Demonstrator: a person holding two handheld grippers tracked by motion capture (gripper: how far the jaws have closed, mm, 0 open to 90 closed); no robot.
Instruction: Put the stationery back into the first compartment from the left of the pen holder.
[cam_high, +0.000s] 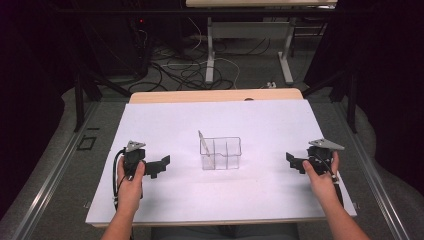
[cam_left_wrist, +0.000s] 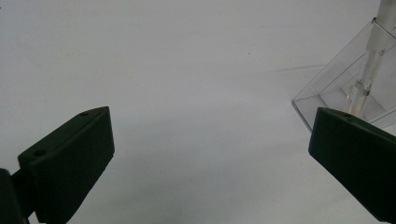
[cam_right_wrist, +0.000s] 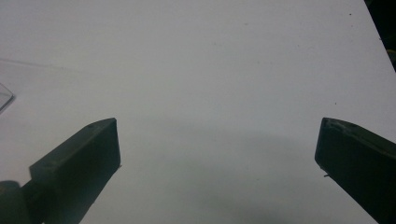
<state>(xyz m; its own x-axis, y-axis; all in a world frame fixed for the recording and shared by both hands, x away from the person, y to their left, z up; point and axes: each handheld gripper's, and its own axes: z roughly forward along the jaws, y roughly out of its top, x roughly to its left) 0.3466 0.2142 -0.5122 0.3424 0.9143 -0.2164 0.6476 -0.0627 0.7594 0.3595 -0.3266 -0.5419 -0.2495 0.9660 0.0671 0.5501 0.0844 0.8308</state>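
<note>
Here both grippers, left (cam_high: 161, 166) and right (cam_high: 295, 162), rest jaws apart, flanking the organizer (cam_high: 221, 153).

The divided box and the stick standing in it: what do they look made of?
The box looks like clear hard plastic, probably acrylic: the table shows through its glossy, sharp-edged walls and dividers. The stick, leaning in the left compartment, seems pale translucent plastic, perhaps a pen; the material can't be told for sure.

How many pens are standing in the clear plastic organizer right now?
1. A single pale pen leans in the left compartment of the clear plastic divided organizer at mid-table; the left gripper view shows it too. The other compartments look empty through the walls.
</note>
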